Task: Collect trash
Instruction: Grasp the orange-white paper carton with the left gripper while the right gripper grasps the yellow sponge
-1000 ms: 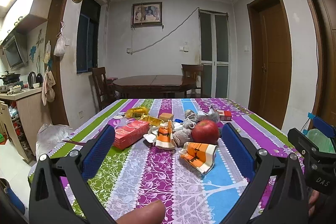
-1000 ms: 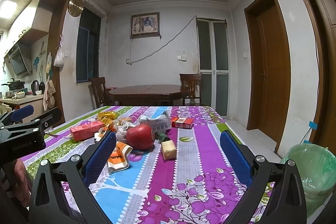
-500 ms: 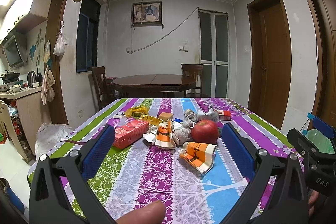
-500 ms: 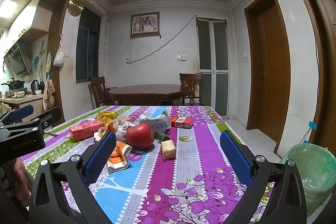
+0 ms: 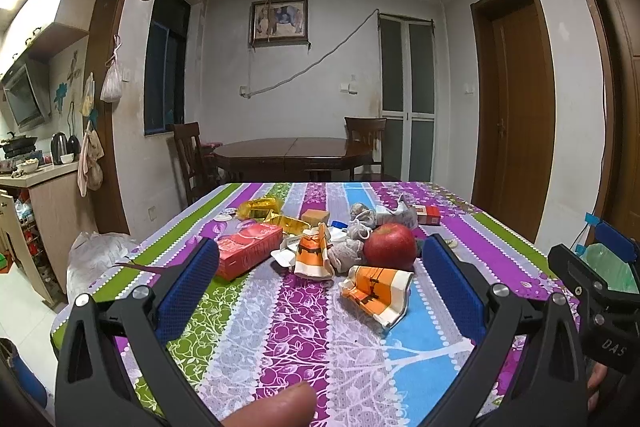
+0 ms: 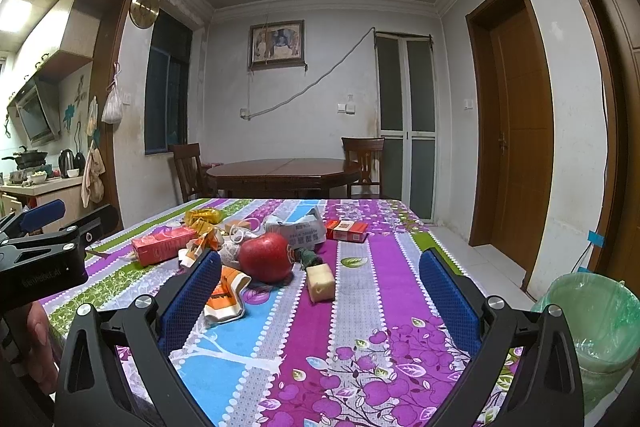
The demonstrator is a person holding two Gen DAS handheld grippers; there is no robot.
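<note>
Apple (image 5: 390, 246) amid wrappers (image 5: 376, 293), bin (image 6: 596, 323) beside table (image 6: 360, 327), tongs (image 6: 320, 291) spread.

Apple (image 5: 390, 246) amid wrappers (image 5: 377, 293) on table (image 5: 280, 339), bin (image 6: 596, 323) right.

Left gripper (image 5: 316, 283) jaws spread wide, blue pads (image 5: 188, 291) level, held above the near edge of the table (image 5: 280, 327), nothing between them. Right gripper (image 6: 320, 291) likewise wide open, level, above the table's near edge. Bare fingertip (image 5: 276, 407) shows under left gripper.
</note>
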